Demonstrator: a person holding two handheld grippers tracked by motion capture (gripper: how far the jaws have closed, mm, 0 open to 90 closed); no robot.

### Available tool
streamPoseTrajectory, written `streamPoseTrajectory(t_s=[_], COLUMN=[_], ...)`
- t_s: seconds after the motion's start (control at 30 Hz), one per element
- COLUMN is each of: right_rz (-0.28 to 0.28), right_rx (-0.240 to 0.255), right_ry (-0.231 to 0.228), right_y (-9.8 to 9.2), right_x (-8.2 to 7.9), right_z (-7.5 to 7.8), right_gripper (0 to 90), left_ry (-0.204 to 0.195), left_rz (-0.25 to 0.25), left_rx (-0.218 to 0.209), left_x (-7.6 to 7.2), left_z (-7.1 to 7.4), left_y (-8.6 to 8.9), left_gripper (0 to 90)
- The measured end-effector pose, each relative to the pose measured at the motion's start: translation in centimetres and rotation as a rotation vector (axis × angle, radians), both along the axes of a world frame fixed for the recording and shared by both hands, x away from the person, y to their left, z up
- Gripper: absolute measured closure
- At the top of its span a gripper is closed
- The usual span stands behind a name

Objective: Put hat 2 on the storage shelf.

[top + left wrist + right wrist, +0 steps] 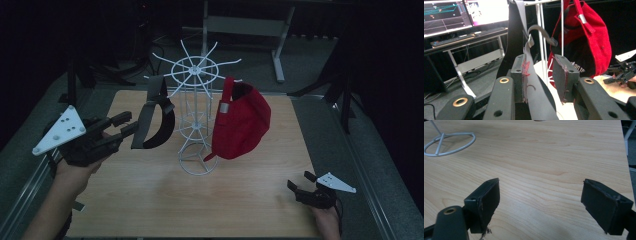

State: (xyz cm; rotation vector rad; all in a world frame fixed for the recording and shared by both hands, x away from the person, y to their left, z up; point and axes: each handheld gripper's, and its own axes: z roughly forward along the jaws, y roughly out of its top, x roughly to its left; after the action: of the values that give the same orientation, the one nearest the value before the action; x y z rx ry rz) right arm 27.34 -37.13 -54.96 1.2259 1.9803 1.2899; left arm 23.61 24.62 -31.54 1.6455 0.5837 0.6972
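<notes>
A white wire rack [196, 100] stands mid-table with its hooks spread at the top. A black cap [155, 122] hangs on its left side and a red cap [242, 122] on its right. My left gripper [129, 123] is right against the black cap's lower edge. In the left gripper view the black cap [515, 37] runs between the jaws of the left gripper [541, 75]; it lies along one pad, and a gap separates it from the other pad. The red cap [596, 40] hangs behind. My right gripper [299, 180] rests low at the front right, open and empty above bare wood [541, 202].
The rack's ring base [449, 143] sits on the wooden table [150, 200]. A metal desk frame [245, 25] stands behind the table, and dark stands flank it. Monitors and a keyboard [449, 15] sit on a side desk. The right gripper [621, 72] is visible past the red cap.
</notes>
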Motion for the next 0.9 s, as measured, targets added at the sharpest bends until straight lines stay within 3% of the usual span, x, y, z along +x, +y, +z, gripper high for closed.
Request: streamPoseTrajectory(t_s=[0.43,0.63,0.9], right_rz=[-0.001,-0.002,-0.001], right_rx=[-0.002,-0.003,-0.005], right_ry=[0.001,-0.001,0.0], right_y=[0.0,0.0,0.1], right_x=[0.0,0.0,0.0], right_z=[0.0,0.0,0.0], right_gripper=[15.3,15.3,15.3], left_ry=[0.032,0.057,0.083], left_rz=[0.032,0.057,0.067], left_rx=[-0.022,-0.003,-0.016], left_x=[-1.7,-1.9,-1.8], left_z=[-2.7,-4.6,-8.1], left_y=[2.8,3.5,4.0], left_gripper=[64.7,64.6,64.6])
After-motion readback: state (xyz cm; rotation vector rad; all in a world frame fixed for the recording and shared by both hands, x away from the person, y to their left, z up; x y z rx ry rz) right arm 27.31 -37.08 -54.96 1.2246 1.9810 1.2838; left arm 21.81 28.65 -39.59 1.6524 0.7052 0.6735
